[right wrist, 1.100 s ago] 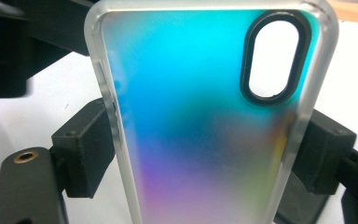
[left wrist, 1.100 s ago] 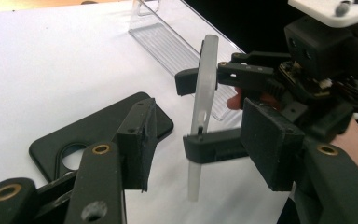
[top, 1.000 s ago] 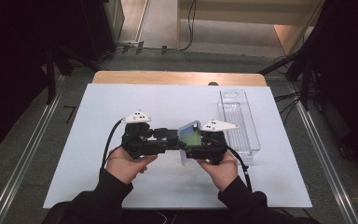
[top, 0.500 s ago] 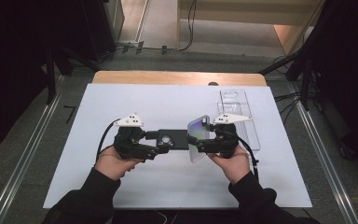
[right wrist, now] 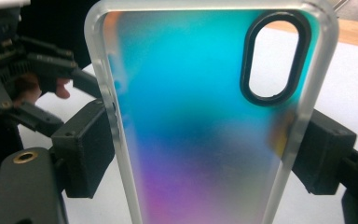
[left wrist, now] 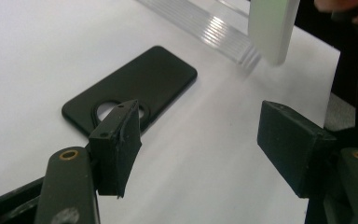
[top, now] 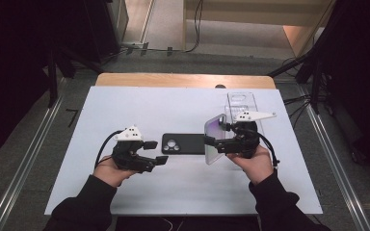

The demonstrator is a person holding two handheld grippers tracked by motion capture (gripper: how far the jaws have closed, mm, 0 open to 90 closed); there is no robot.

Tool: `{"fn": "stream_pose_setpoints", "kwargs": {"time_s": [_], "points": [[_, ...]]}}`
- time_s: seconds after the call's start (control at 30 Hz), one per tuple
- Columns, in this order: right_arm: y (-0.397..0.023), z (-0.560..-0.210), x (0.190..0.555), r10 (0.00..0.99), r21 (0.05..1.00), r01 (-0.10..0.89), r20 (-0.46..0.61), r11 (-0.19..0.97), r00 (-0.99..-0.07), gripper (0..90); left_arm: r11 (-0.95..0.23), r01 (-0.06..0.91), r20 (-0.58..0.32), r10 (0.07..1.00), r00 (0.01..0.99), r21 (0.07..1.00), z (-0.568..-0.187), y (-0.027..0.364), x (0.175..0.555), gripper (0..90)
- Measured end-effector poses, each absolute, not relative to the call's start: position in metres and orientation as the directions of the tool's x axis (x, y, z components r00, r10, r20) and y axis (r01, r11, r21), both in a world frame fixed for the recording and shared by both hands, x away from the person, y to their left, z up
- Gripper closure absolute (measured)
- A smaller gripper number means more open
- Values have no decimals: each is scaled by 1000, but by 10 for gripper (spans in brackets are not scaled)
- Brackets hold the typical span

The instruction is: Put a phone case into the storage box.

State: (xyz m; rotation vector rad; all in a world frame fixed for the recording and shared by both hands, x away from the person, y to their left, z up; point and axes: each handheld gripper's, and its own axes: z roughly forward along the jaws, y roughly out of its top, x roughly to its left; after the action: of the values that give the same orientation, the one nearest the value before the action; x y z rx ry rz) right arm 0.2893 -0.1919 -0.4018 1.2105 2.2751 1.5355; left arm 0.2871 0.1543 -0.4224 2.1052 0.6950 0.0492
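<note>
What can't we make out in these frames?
- Iridescent case: lower end cut off by the bottom edge of the right gripper view.
- Black case: its camera hole is partly behind a finger of the left gripper, left gripper view.
- Clear tray: too faint in the high view to tell its contents; the right gripper covers its near end.

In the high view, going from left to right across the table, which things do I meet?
Left gripper → black case, flat on the table → iridescent case, held upright → right gripper → clear tray at the far right.
</note>
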Motion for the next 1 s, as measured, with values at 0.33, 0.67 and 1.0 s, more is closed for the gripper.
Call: {"fn": "stream_pose_setpoints", "kwargs": {"time_s": [0.33, 0.67, 1.0], "points": [[-215, -386, 296, 699, 832, 537, 302, 139, -649, 160, -496, 473, -196, 510, 837, 728, -437, 175, 283, 305], [-250, -369, 305, 755, 837, 542, 309, 74, -579, 160, -483, 507, -209, 545, 812, 714, -443, 185, 281, 305], [-276, -371, 320, 817, 839, 545, 316, -2, -483, 160, -444, 525, -215, 579, 787, 726, -443, 191, 277, 305]]}}
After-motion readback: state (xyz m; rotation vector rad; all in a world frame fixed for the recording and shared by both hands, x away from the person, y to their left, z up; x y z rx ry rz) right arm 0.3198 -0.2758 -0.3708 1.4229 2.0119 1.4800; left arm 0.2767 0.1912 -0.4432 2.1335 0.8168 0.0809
